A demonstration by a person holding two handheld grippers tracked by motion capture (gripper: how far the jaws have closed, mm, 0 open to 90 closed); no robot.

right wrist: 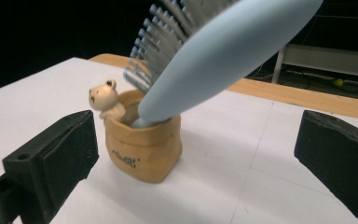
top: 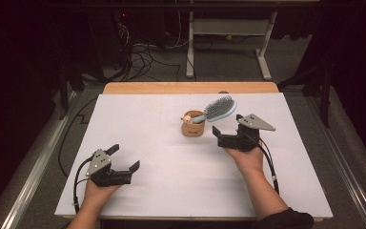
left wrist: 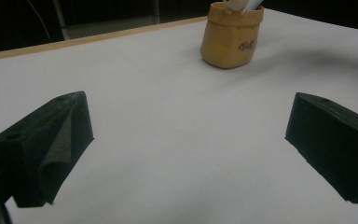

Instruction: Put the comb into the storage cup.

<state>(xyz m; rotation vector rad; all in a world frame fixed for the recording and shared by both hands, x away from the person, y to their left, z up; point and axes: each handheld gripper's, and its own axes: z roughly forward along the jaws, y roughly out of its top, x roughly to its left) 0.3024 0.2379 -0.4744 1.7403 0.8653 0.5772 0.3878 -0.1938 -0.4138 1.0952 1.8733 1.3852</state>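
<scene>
A tan bag-shaped pot (top: 193,128) stands near the table's middle, with a small bear figure (top: 187,118) on its rim. A light-blue hairbrush (top: 220,108) stands handle-down in the pot and leans to the right. My right gripper (top: 228,124) is open just to the right of the pot, touching nothing. In the right gripper view the pot (right wrist: 142,149), bear (right wrist: 103,98) and brush (right wrist: 214,56) lie close ahead between the spread jaws. My left gripper (top: 124,157) rests open near the front left, with nothing in it. From the left gripper view the pot (left wrist: 230,39) is far off.
The white table top (top: 162,157) has a wooden strip (top: 190,88) along its far edge. Behind it are a desk frame (top: 228,28) and loose cables (top: 143,57) on the floor.
</scene>
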